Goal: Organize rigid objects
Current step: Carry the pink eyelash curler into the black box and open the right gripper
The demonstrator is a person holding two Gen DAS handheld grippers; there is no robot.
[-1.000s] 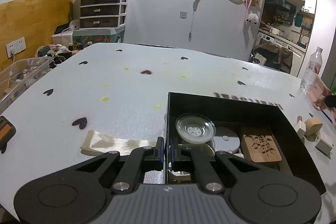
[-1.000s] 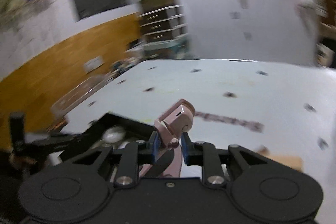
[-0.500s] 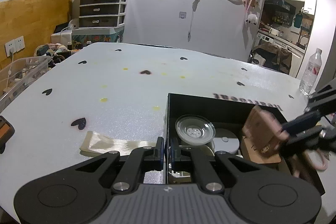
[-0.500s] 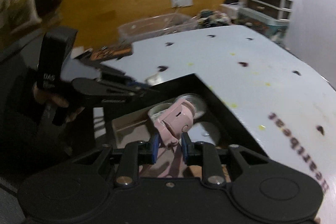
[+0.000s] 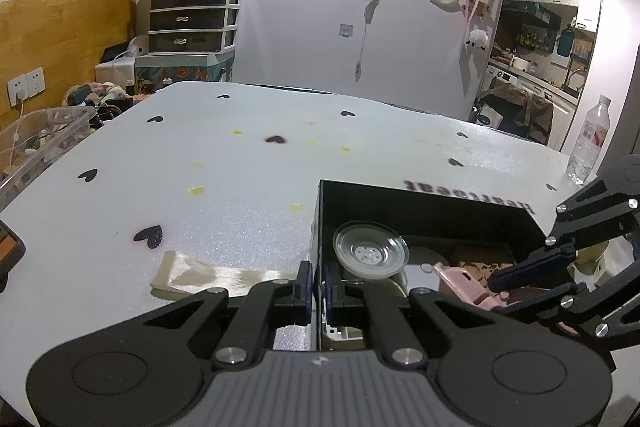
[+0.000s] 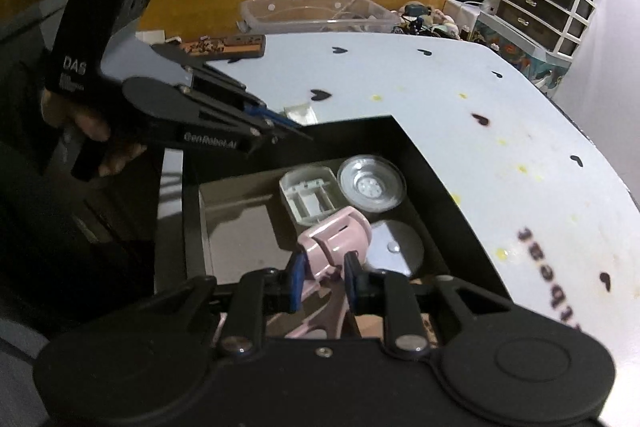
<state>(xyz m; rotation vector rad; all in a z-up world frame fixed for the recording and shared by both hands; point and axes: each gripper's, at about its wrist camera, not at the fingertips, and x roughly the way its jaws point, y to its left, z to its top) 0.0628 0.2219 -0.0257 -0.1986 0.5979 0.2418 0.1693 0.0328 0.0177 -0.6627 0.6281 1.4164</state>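
1. Black box (image 5: 424, 211) stands on the white table (image 5: 240, 187), at its near right part, and it is the container for the rigid things.
2. On the left, the left gripper (image 5: 318, 285) has its jaws almost together, and they pinch the near left wall of the black box.
3. Inside the box, from left to right in the left wrist view, lie a white plastic tray (image 6: 310, 197), a clear round dish (image 5: 370, 253), a grey round lid (image 6: 396, 247) and a wooden carved piece (image 5: 478, 265).
4. The right gripper (image 6: 322, 277) comes in from the right side and is over the box interior.
5. Its jaws stand narrow and clamp a pink plastic object (image 6: 336, 233), which points into the box above the grey lid.
6. Whether the pink object touches the box floor, I cannot tell.
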